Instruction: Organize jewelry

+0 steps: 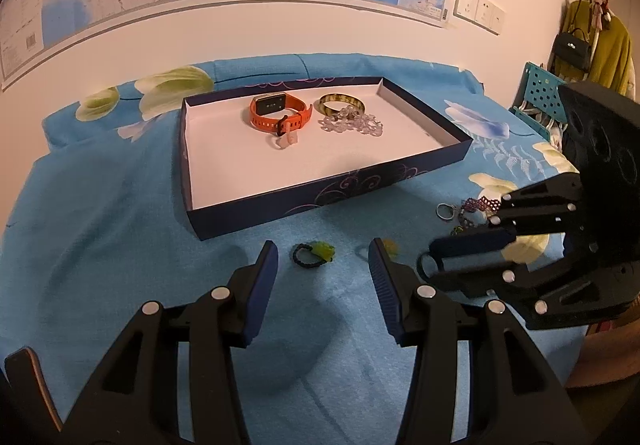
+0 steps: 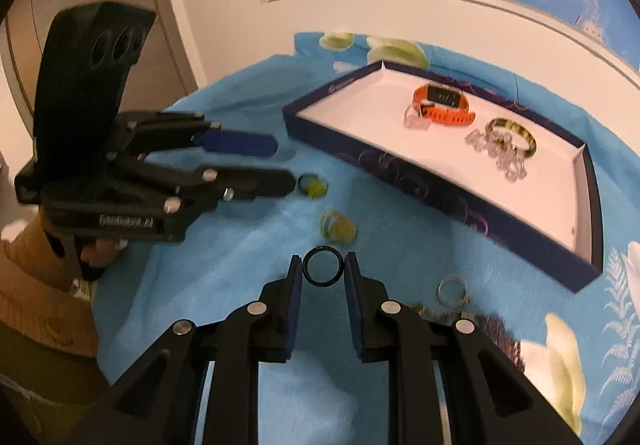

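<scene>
My right gripper (image 2: 323, 265) is shut on a thin black ring (image 2: 308, 274), pinched between its blue pads just above the blue cloth. In the left wrist view that ring (image 1: 424, 265) shows at the right gripper's (image 1: 434, 259) tip. My left gripper (image 1: 323, 257) stands open over a black cord loop with a yellow-green charm (image 1: 314, 254), apart from it. The dark blue tray (image 1: 320, 201) holds an orange watch (image 1: 280, 111), a striped bangle (image 1: 342, 103), a clear bead bracelet (image 1: 352, 123) and a small clear ring (image 1: 286, 139).
On the flowered cloth lie a yellow ring-like piece (image 2: 338, 227), a silver ring (image 2: 452, 289) and a dark red beaded bracelet (image 1: 480, 203). A blue plastic crate (image 1: 540, 93) stands past the table's right edge. A person's sleeve (image 2: 28, 269) is at the left.
</scene>
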Demonstrator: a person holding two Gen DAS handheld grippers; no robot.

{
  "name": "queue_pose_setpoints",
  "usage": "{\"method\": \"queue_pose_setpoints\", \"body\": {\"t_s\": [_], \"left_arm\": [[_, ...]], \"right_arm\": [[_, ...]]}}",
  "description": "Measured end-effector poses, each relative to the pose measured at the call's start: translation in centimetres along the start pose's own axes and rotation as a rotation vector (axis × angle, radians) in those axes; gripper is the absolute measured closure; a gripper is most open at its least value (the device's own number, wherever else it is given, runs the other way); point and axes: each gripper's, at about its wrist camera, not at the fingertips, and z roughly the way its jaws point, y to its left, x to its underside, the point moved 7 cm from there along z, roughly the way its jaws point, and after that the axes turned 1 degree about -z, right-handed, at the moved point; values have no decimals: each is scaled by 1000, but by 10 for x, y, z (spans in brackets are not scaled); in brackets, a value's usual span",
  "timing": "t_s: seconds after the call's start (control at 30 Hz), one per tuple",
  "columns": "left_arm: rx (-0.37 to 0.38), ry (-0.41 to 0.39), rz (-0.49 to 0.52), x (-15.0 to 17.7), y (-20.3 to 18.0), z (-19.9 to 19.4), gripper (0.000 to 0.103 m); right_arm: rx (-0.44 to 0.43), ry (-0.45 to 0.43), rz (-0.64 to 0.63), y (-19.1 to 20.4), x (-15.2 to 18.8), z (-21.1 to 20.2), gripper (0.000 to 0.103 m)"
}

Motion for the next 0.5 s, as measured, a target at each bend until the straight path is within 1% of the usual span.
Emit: {"method": "queue_pose_setpoints", "body": {"t_s": [0.2,0.27,0.37,0.5], "left_arm": [[27,12,29,4,-12,2,57],[37,20,48,6,-19,3,58],[50,30,66,8,-26,6,59],[65,41,77,9,-33,9,61]], "right_arm": [[11,10,45,-5,17,-6,82],[10,5,61,-8,21,-9,79],[-4,-19,82,-9,22,-16,77],[8,-59,91,-12,22,-29,76]]}}
